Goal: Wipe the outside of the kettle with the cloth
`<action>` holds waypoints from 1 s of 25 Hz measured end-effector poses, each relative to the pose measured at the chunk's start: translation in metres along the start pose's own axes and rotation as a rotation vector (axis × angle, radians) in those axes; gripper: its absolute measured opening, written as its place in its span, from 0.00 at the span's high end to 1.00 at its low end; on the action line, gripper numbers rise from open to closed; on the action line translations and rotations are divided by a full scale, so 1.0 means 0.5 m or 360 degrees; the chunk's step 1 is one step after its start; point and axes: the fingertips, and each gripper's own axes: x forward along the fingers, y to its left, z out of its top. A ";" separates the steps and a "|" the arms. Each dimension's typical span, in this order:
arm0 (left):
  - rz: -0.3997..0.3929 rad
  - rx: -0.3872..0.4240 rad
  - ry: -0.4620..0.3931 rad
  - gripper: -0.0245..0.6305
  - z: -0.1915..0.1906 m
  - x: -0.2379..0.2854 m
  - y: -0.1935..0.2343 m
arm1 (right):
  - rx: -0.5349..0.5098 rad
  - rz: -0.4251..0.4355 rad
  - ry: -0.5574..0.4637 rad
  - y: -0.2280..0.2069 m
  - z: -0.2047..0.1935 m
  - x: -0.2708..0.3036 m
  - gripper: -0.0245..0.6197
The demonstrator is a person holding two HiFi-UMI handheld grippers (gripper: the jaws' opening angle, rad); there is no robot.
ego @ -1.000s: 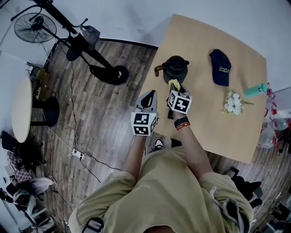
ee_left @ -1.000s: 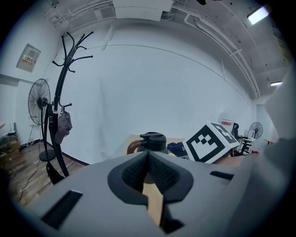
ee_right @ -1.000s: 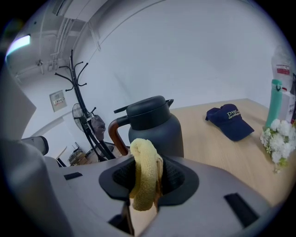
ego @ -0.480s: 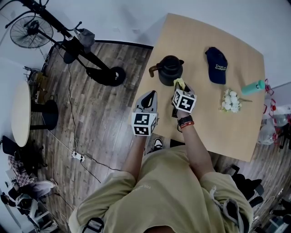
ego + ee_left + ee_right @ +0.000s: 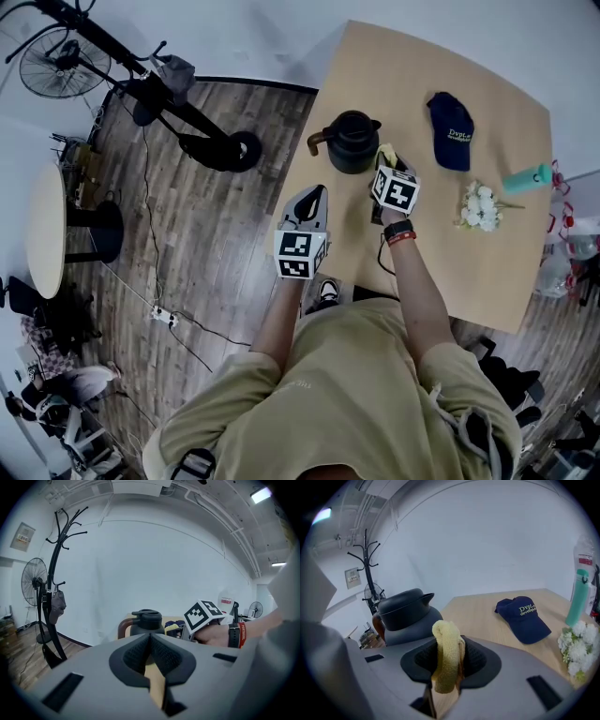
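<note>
While the wiping looks barely begun, the left gripper (image 5: 307, 202) hangs off the table edge, its jaws together on nothing. The dark, rounded, matte kettle (image 5: 354, 142) stands on the pale wooden table (image 5: 441, 253). Just beside its right flank, the right gripper (image 5: 386, 169) pinches a nubby yellow cloth (image 5: 385, 154); contact is uncertain.

Matt dark kettle (image 5: 354, 142), nubby yellow terry cloth (image 5: 446, 658), smooth pale wood table (image 5: 469, 262), navy fabric cap (image 5: 453, 131)
</note>
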 end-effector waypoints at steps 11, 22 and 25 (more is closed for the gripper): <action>0.0015 0.0009 0.0004 0.93 -0.001 -0.007 0.002 | -0.0027 0.0006 0.0021 -0.017 0.013 0.016 0.77; 0.0029 -0.0014 -0.0010 0.93 -0.004 -0.017 0.011 | 0.0012 0.0135 -0.0059 0.054 -0.002 -0.088 0.77; 0.0043 -0.0017 -0.0014 0.93 -0.002 -0.024 0.021 | 0.0005 0.0236 -0.0008 0.108 -0.037 -0.106 0.77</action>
